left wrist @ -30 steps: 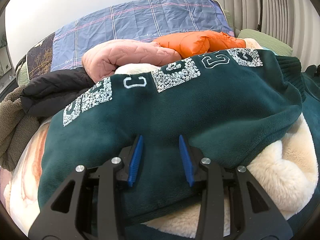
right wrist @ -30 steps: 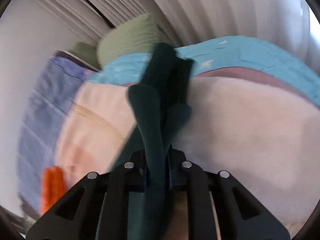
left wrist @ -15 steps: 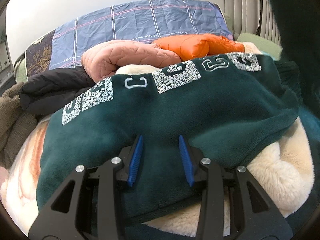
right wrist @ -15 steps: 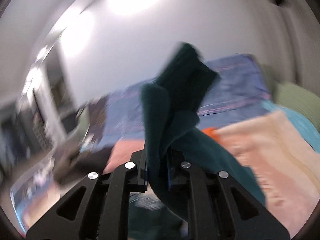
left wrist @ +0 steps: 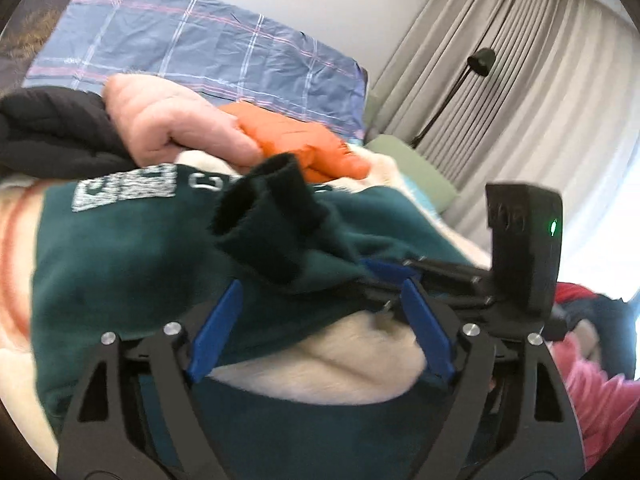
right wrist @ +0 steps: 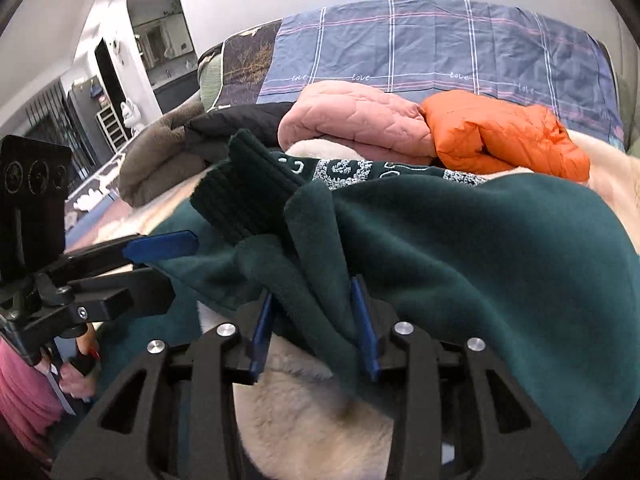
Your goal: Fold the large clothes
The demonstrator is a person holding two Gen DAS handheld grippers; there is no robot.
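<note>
While its blue pads stand wide apart, the left gripper grips nothing: its jaws have just been opening, and the dark green sweatshirt lies loose beneath and beyond them, with no pad pressing on it. The right gripper has likewise just been opening its jaws; a bunched fold of the sweatshirt's sleeve stands between its pads, and whether they still press on the cloth cannot be told from the right wrist view. The sleeve's ribbed cuff lies forward of the right gripper, draped across the body of the garment. In the left wrist view the same cuff sits just beyond the left pads, and the right gripper enters from the right side, close beside the left one. In the right wrist view the left gripper shows at the left edge, a hand and a pink sleeve below it.

The sweatshirt lies spread on a cream fleece blanket, its white lettering facing up on the far part. Beyond it are piled a pink quilted jacket, an orange puffer jacket, a black garment and a brown-grey fleece. A blue checked cover stands behind the pile. Grey curtains and a black floor lamp appear at the right of the left wrist view.
</note>
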